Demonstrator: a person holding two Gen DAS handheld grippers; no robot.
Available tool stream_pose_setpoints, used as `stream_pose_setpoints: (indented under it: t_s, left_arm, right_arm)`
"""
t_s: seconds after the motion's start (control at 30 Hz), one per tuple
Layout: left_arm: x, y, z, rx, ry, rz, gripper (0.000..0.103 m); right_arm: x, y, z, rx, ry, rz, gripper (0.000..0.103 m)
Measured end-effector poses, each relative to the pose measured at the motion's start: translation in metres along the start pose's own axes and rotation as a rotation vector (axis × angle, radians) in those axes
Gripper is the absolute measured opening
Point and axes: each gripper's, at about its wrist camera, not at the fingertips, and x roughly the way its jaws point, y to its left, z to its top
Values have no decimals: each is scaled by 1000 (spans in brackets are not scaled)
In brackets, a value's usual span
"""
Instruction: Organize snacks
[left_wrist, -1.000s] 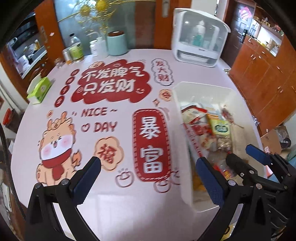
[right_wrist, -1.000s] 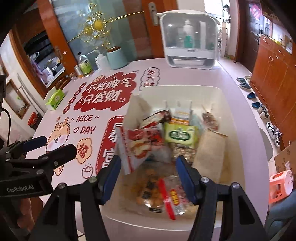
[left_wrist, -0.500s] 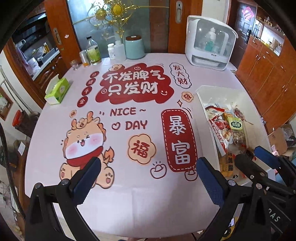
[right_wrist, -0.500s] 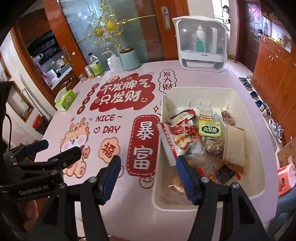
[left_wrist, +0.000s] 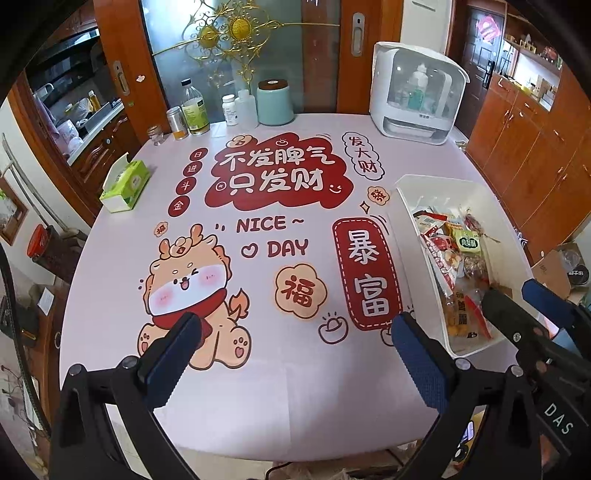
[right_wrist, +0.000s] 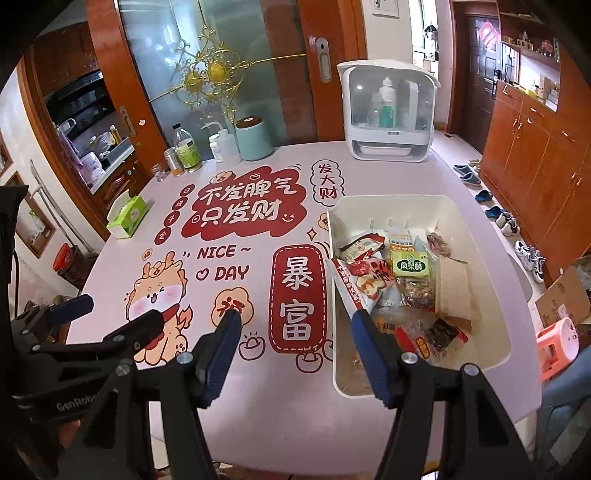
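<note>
White plastic bin (right_wrist: 476, 229) of snack packets (right_wrist: 410, 264) lay ahead and right of the right gripper (right_wrist: 295, 325), its long axis running away from the jaws. Left gripper (left_wrist: 295, 332) sat farther left of the bin; both pairs of jaws stood spread, pinching nothing.

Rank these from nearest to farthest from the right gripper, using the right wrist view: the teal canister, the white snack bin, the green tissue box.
1. White snack bin: just ahead of the right gripper, under its right finger.
2. Green tissue box: mid-table, at the left edge.
3. Teal canister: far edge, beside the bottles.
</note>
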Motion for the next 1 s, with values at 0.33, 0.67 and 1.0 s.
stream_pose_setpoints:
  t_s: [0.33, 0.67, 1.0]
  left_arm:
    - [-5, 4, 1, 1, -14, 7, 102]
    - [-4, 2, 2, -1, -13, 8, 102]
    - [-2, 2, 3, 1, -9, 10, 102]
  right_arm:
    - [-4, 8, 0, -12, -3, -6, 63]
    - [-4, 6, 2, -11, 1, -11, 63]
    - [-4, 4, 3, -13, 2, -7, 63]
